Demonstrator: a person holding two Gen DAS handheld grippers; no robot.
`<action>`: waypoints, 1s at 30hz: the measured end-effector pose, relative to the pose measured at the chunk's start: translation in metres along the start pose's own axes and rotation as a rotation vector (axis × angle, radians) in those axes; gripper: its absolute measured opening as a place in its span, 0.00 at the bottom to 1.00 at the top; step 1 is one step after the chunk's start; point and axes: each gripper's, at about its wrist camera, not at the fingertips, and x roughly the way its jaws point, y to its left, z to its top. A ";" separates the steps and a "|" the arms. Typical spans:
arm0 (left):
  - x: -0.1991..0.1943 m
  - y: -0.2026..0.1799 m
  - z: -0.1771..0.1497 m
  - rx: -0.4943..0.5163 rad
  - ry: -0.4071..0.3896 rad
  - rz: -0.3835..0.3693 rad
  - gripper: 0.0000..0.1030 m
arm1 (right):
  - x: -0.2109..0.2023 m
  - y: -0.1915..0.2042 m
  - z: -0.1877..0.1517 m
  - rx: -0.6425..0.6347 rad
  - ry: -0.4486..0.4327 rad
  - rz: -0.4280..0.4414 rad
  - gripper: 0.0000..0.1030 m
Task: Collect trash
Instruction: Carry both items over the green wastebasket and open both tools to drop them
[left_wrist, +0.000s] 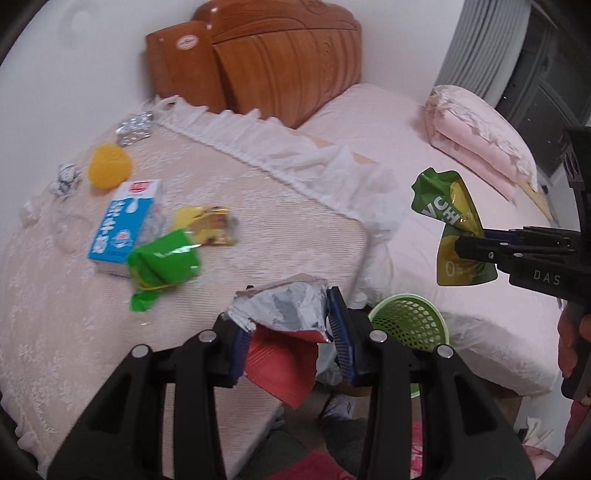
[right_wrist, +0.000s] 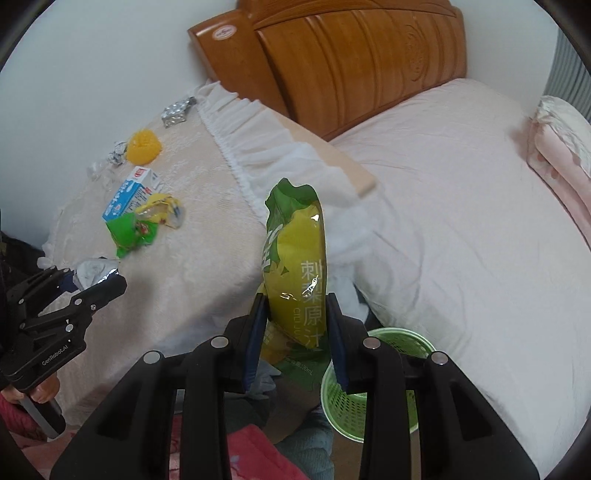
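right gripper (right_wrist: 297, 325) grasps a green juice pouch (right_wrist: 295, 258) printed "刺梨原汁"; left gripper (left_wrist: 290, 332), marked "genrobot.ai", clenches a foil wrapper (left_wrist: 284, 306).

Both wrist views look down along their tongs, sharing the green basket (left_wrist: 410, 321) and bed (right_wrist: 461, 221).

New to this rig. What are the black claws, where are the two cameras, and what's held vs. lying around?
There is no robot arm: a person holds one two-finger gripper in each hand, and each carries a fisheye camera looking along its fingers.

The left wrist view shows the left gripper shut on a torn red and silver wrapper. The right wrist view shows the right gripper shut on a green and yellow juice pouch. Each gripper also appears in the other's view.

Left on the lace-covered table: a blue milk carton, a green wrapper, a yellow wrapper, a yellow ball-like thing and pill blister packs. A green basket stands on the floor between table and bed.
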 end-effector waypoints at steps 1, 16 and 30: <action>0.003 -0.016 0.000 0.023 0.007 -0.022 0.37 | -0.006 -0.015 -0.011 0.023 -0.002 -0.019 0.32; 0.071 -0.194 -0.025 0.264 0.192 -0.179 0.41 | -0.045 -0.143 -0.098 0.215 0.011 -0.142 0.32; 0.060 -0.197 -0.019 0.237 0.146 -0.141 0.93 | -0.040 -0.166 -0.126 0.238 0.041 -0.105 0.33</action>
